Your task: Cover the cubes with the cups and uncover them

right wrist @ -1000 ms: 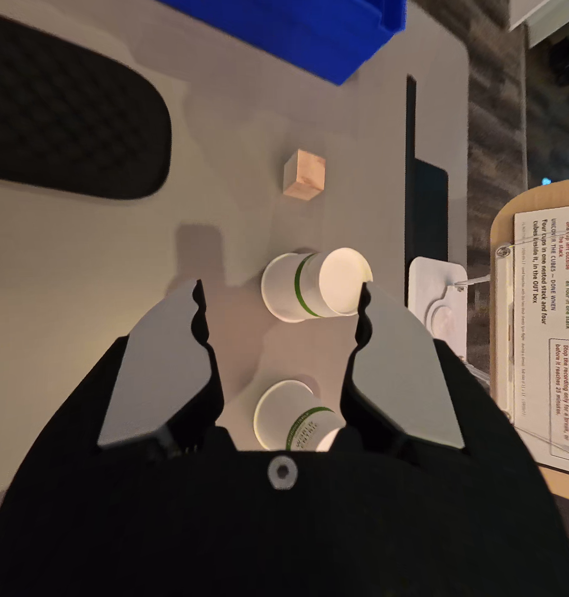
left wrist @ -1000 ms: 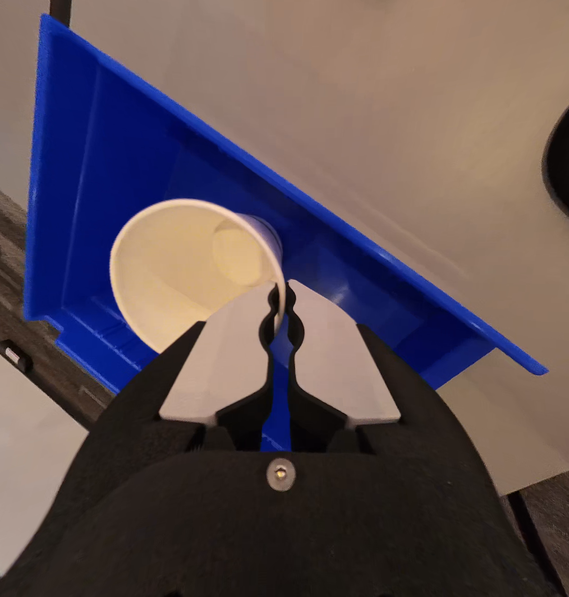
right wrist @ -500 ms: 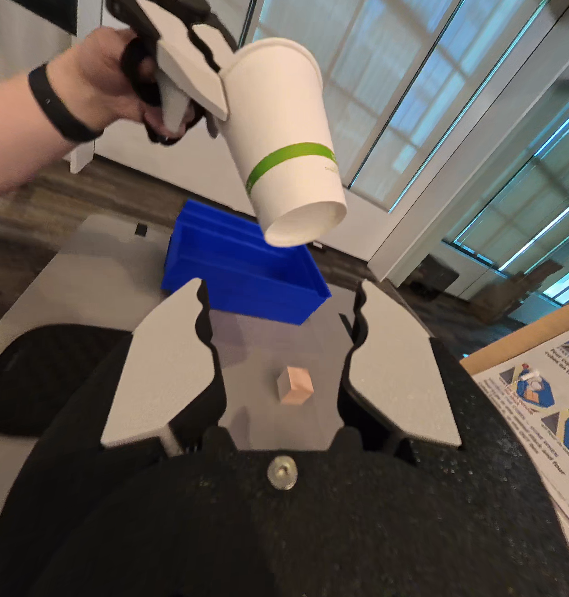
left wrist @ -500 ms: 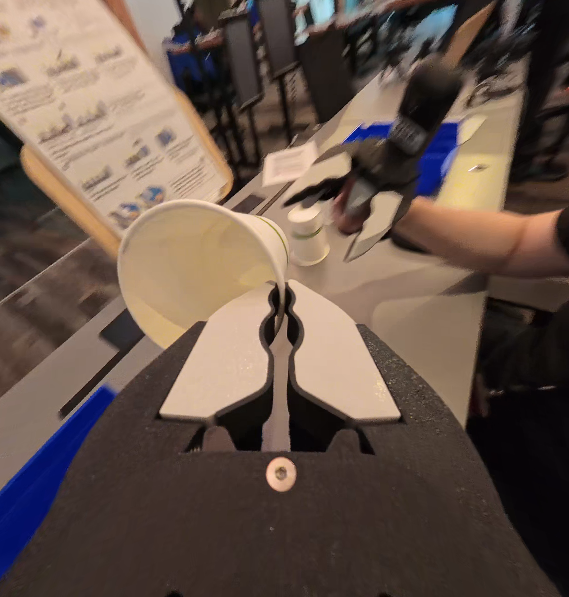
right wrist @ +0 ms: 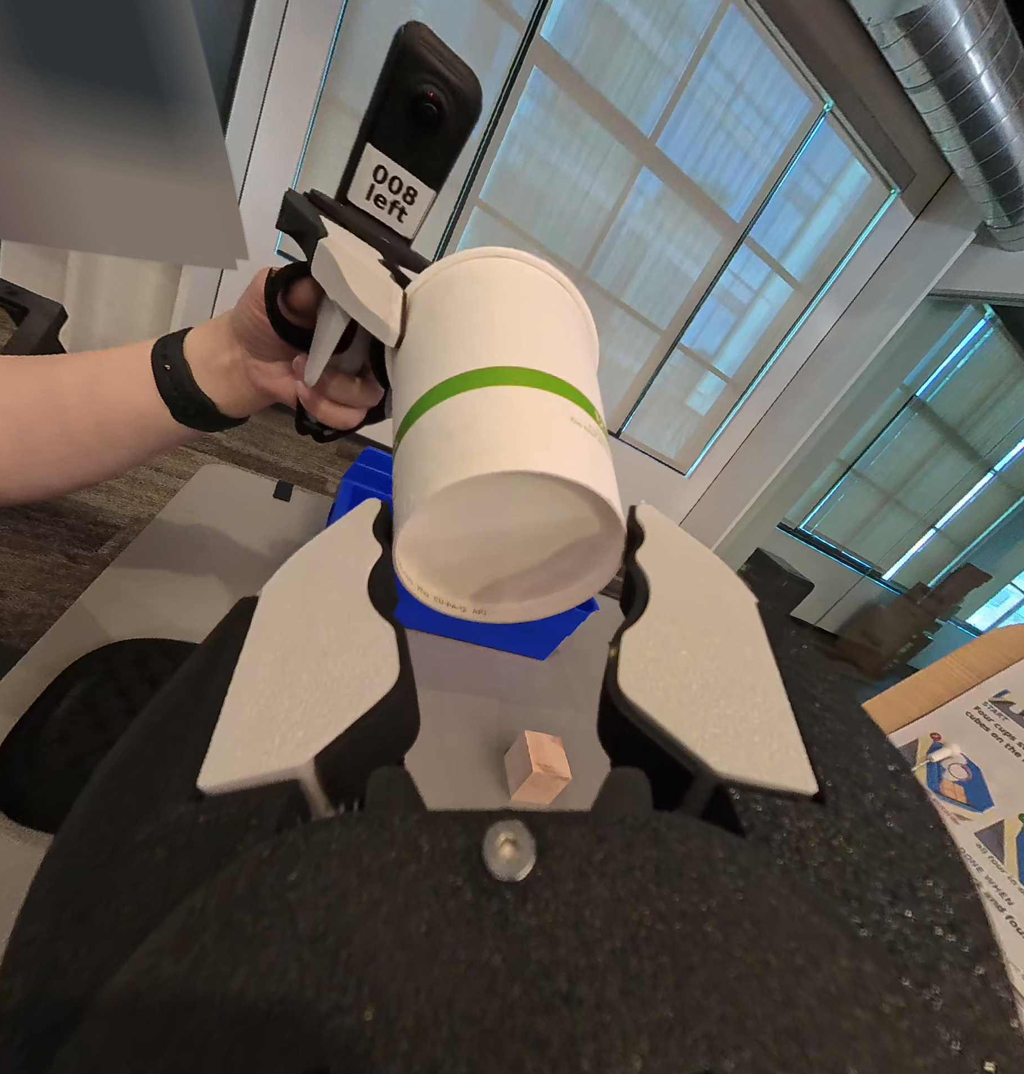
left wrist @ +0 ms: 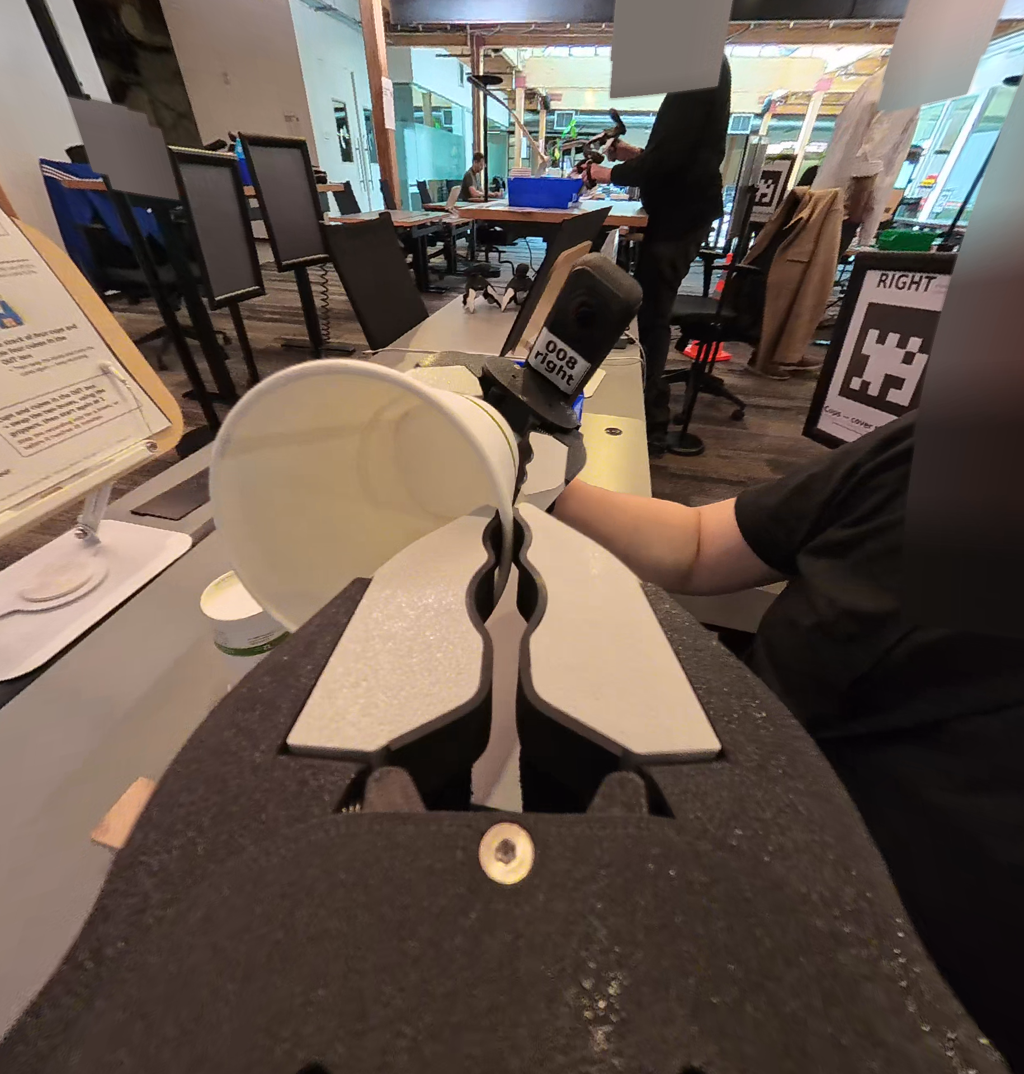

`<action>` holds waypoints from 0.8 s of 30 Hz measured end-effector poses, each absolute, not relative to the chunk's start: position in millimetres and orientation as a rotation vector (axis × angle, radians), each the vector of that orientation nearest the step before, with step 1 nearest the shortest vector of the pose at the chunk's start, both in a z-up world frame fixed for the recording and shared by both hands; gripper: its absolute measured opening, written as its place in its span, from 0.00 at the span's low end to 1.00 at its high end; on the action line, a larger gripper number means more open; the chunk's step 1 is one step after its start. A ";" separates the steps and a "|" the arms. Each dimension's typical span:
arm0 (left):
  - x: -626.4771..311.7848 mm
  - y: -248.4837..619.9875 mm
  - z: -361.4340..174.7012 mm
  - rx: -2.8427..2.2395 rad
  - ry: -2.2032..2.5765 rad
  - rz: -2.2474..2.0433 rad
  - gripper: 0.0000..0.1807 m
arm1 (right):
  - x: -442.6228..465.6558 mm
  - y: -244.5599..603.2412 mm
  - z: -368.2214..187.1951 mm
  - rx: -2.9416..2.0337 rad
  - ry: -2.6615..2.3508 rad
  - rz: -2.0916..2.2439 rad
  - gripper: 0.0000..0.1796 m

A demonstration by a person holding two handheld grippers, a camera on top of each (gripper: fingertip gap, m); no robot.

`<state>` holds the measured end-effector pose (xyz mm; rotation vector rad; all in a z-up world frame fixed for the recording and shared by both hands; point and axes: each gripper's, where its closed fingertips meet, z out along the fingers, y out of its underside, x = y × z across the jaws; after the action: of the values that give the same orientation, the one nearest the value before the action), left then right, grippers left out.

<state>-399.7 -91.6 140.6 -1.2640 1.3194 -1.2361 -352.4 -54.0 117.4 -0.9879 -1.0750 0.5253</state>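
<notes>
My left gripper [left wrist: 505,523] is shut on the rim of a white paper cup [left wrist: 352,482] with a green band and holds it in the air on its side, mouth toward the left camera. In the right wrist view the cup [right wrist: 498,436] has its base between my right gripper's [right wrist: 506,540] open fingertips, close to both pads. The left gripper [right wrist: 376,302] shows on the rim. A wooden cube [right wrist: 537,776] lies on the grey table below; it also shows at the left edge of the left wrist view [left wrist: 123,813]. Another cup [left wrist: 239,619] stands upside down on the table.
A blue bin [right wrist: 498,627] sits on the table beyond the cube. A black pad [right wrist: 62,726] lies to the left. An instruction board [left wrist: 62,378] on a white base [left wrist: 62,587] stands at the table's edge. A person's arms hold both grippers.
My left gripper lifted the cup out of the blue bin and swung it toward the right gripper. My right gripper rose from the upturned cups, and the cup's base now sits between its fingers.
</notes>
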 end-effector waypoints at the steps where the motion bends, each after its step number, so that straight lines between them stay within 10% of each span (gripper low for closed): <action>1: -398.7 -92.7 139.8 -1.262 1.324 -1.247 0.00 | -351.5 -54.0 116.8 -0.986 -1.073 0.522 0.42; 12: -415.9 -65.8 108.8 -1.414 1.207 -1.074 0.17 | -339.3 -37.5 91.1 -1.161 -1.150 0.425 0.42; 24: -492.2 -47.0 45.6 -1.633 0.917 -0.671 0.14 | -351.9 67.5 42.3 -1.773 -1.883 -0.145 0.42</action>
<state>-492.2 -47.0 45.6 -1.6327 0.9170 -0.6712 -351.9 67.5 42.3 -1.7734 -1.8828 -0.1445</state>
